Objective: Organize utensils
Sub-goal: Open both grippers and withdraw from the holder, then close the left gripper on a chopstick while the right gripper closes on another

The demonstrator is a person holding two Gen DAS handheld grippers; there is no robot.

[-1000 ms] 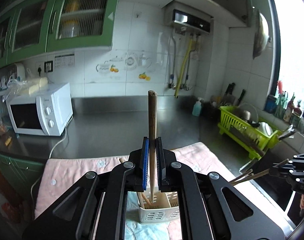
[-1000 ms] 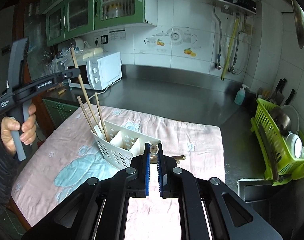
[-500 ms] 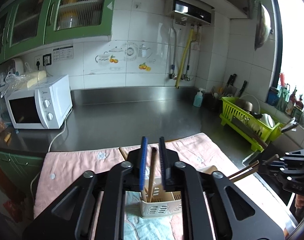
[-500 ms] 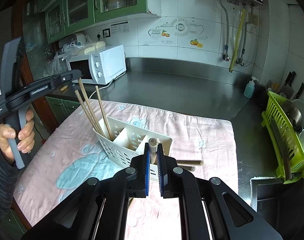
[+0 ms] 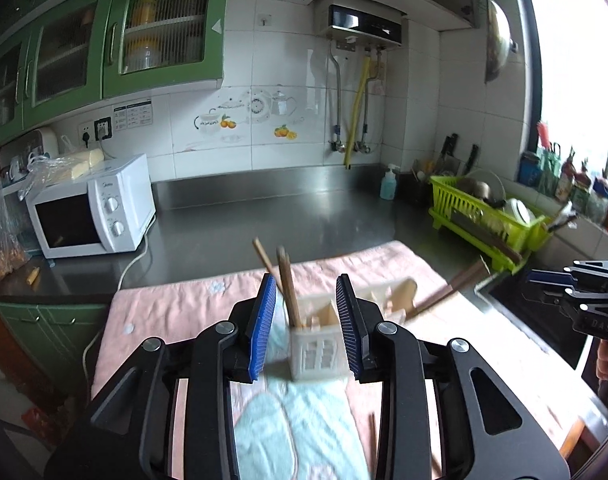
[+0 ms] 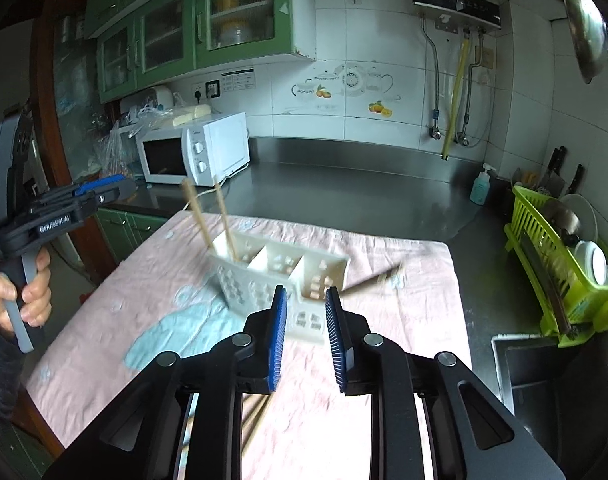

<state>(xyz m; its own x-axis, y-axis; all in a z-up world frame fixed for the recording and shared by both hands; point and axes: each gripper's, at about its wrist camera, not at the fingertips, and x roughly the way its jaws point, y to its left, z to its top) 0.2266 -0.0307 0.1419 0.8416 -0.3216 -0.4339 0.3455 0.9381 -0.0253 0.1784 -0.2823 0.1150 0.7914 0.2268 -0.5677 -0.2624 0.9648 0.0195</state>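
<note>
chopsticks stand in the white caddy just ahead of the left gripper; both it and the right gripper gape wide, empty.

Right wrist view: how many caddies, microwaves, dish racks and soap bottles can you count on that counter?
White caddy: 1
Microwave: 1
Green dish rack: 1
Soap bottle: 1
Total: 4
</note>
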